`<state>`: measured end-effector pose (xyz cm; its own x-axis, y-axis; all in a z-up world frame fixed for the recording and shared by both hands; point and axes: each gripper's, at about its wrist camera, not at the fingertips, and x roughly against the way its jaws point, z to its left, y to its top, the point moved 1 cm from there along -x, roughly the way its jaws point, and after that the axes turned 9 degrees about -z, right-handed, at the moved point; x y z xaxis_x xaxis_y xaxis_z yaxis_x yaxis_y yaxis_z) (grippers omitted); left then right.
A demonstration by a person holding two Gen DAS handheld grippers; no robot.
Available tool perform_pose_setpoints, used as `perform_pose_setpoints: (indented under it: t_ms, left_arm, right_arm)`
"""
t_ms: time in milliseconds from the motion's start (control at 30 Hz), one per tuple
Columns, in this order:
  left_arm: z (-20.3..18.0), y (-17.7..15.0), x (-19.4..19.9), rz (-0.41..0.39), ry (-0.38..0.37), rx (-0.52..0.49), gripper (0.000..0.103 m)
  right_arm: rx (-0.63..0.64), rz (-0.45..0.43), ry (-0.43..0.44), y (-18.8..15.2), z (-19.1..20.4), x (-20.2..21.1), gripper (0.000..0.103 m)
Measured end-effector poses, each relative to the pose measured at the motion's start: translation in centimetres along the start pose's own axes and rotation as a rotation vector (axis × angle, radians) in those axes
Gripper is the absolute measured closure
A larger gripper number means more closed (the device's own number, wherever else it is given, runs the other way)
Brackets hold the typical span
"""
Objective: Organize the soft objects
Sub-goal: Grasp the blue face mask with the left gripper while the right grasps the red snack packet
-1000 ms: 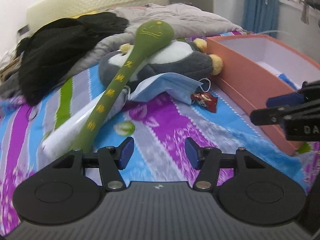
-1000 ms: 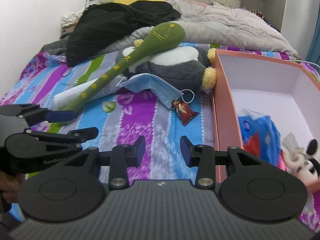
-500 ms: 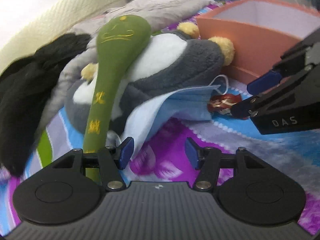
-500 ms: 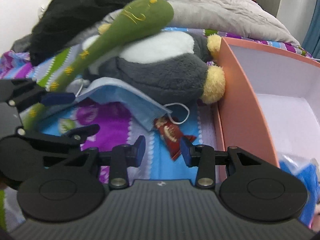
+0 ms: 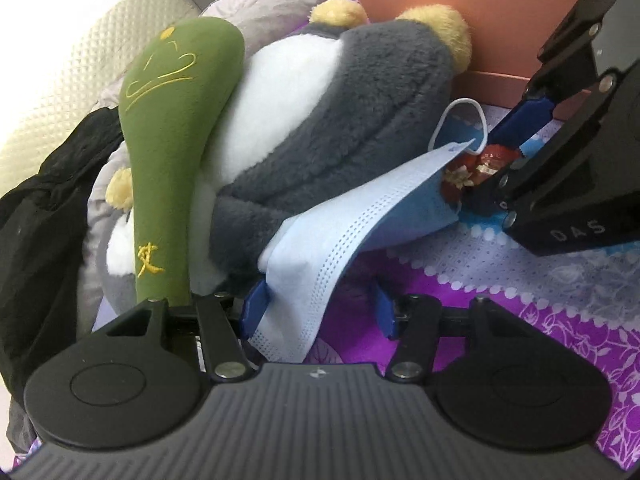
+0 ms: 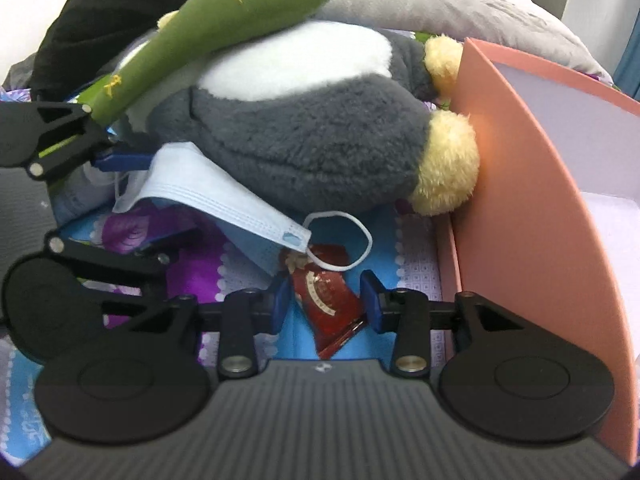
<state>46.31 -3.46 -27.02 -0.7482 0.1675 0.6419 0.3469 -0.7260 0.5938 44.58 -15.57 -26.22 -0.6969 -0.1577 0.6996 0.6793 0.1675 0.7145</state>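
- My left gripper (image 5: 316, 308) straddles the limp pale-blue pleated face mask (image 5: 352, 224) against the grey plush penguin (image 5: 344, 120); jaws just narrowed, not yet pinching.
- Featherlight, floppy: I'd pinch its near edge.
- Right gripper (image 6: 324, 304) stands apart around the crinkly red snack packet (image 6: 328, 300).

The plush penguin (image 6: 304, 132) is laid against the box (image 6: 532, 208), with the club (image 6: 224, 28) on it; the mask (image 6: 212, 204) and packet (image 6: 328, 300) are placed before the penguin.

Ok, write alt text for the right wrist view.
The right gripper straddles a small red foil packet on the patterned bedsheet, jaws open. Behind lie a blue face mask, a grey-and-white plush penguin and a salmon-pink cardboard box.
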Motion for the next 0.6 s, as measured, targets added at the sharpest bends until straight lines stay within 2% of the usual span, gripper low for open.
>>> perform_pose_setpoints:
  t_ms: [67, 100, 167, 233, 333, 600]
  left_arm:
    - [0.3, 0.0, -0.1, 0.015, -0.014, 0.025, 0.065]
    - [0.5, -0.1, -0.1, 0.020, -0.021, 0.045, 0.069]
    - [1.0, -0.2, 0.0, 0.031, -0.027, 0.068, 0.083]
    - [1.4, -0.1, 0.4, 0.031, -0.034, 0.097, 0.087]
    - [1.9, 0.0, 1.5, 0.039, -0.062, 0.152, 0.092]
    - [1.7, -0.3, 5.6, 0.079, -0.075, 0.296, 0.093]
  right_arm:
    - [-0.016, 0.006, 0.003, -0.1, -0.1, 0.1, 0.063]
    - [-0.015, 0.005, 0.009, -0.3, 0.0, 0.3, 0.063]
    - [-0.007, 0.009, 0.012, -0.3, 0.1, 0.6, 0.066]
    - [-0.016, 0.013, 0.025, -0.4, 0.1, 1.1, 0.070]
    - [-0.015, 0.007, 0.029, -0.4, 0.0, 2.5, 0.070]
    - [-0.044, -0.002, 0.047, -1.0, 0.4, 6.3, 0.070]
